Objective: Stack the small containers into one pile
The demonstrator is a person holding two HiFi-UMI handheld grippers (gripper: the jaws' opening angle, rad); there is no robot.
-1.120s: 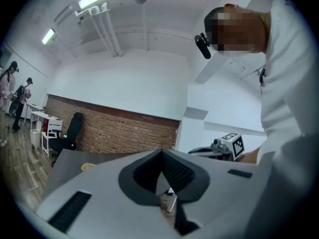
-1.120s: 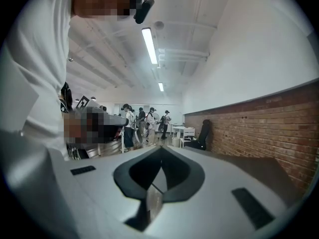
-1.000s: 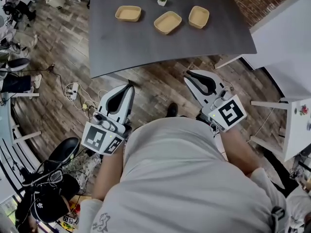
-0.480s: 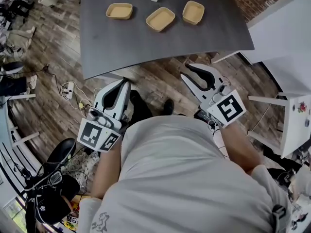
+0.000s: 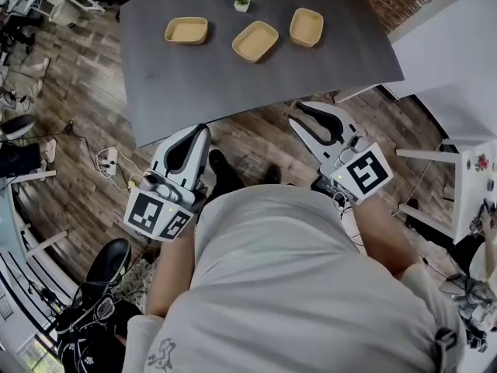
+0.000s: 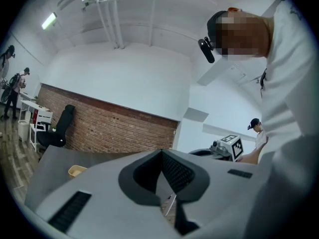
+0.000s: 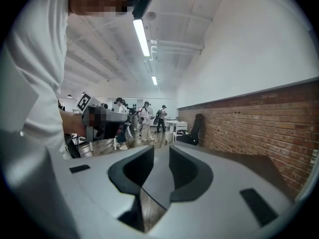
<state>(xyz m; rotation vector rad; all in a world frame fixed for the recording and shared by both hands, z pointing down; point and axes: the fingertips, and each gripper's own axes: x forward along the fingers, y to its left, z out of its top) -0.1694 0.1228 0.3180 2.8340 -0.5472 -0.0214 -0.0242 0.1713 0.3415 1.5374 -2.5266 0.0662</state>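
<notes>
3 small containers [image 5: 186,30] [image 5: 255,41] [image 5: 307,27] lie unstacked on the table [image 5: 194,84], well ahead of both grippers. Left gripper [image 5: 203,130]: jaws together, empty. Right gripper [image 5: 316,120]: jaws just opened wide, nothing between them.

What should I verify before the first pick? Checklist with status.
1. Pieces apart on the table: ok; left container, middle container and right container lie separately, none stacked.
2. Containers empty: ok, by the head view.
3. Right hand-held gripper ready: ok; jaws have just been opening, nothing between them.
4. Left hand-held gripper ready: not ok; jaws together, empty.
5. Reach: not ok; both hand-held grippers are over the floor, short of the table edge.
6. Plant pot clear: ok; it stands apart behind the containers.
</notes>
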